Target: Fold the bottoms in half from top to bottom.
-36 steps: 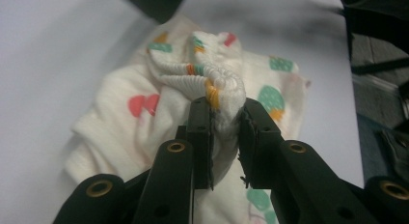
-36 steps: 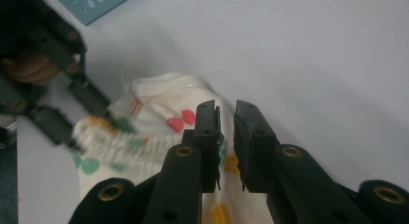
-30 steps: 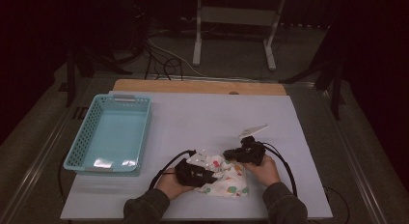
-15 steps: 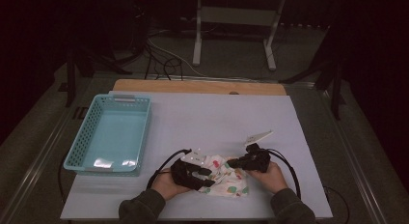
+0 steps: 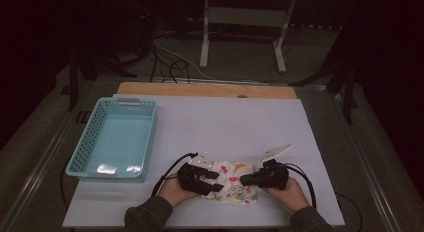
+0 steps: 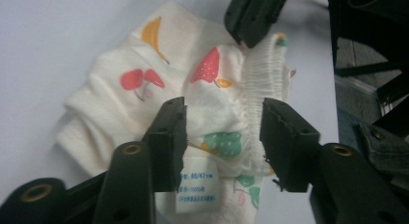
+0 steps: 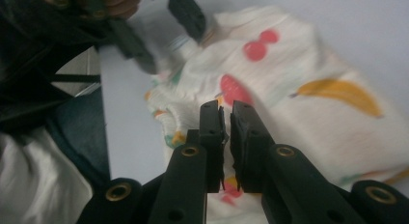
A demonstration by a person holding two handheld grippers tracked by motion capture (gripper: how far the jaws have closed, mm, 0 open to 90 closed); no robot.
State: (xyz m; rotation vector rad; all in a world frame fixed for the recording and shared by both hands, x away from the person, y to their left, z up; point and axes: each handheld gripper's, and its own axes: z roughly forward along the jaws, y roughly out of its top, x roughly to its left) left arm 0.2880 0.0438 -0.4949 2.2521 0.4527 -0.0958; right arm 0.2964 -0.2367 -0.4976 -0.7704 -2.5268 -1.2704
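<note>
A small white garment [image 5: 235, 186] printed with fruit lies bunched near the table's front edge. My left gripper [image 5: 216, 181] rests at its left side, open. In the left gripper view its jaws have just been opening and stand on either side of a fold of the garment [image 6: 159, 89], by the ribbed waistband and label. My right gripper [image 5: 243, 180] points left at the garment's right edge. In the right gripper view it [image 7: 225, 110] is shut to a hairline gap that has just widened slightly. It hovers over the cloth [image 7: 299, 74] with nothing seen pinched.
A light blue mesh basket [image 5: 150, 137] stands at the left of the white table cover. A wooden table edge [image 5: 205, 89] runs along the far side. Cables trail from both grippers. The person's dark sleeves [image 5: 150, 217] come in at the bottom.
The right gripper has shifted toward the front edge, its tips now at the garment's right side. The left jaws have spread apart. The left hand stayed put.
</note>
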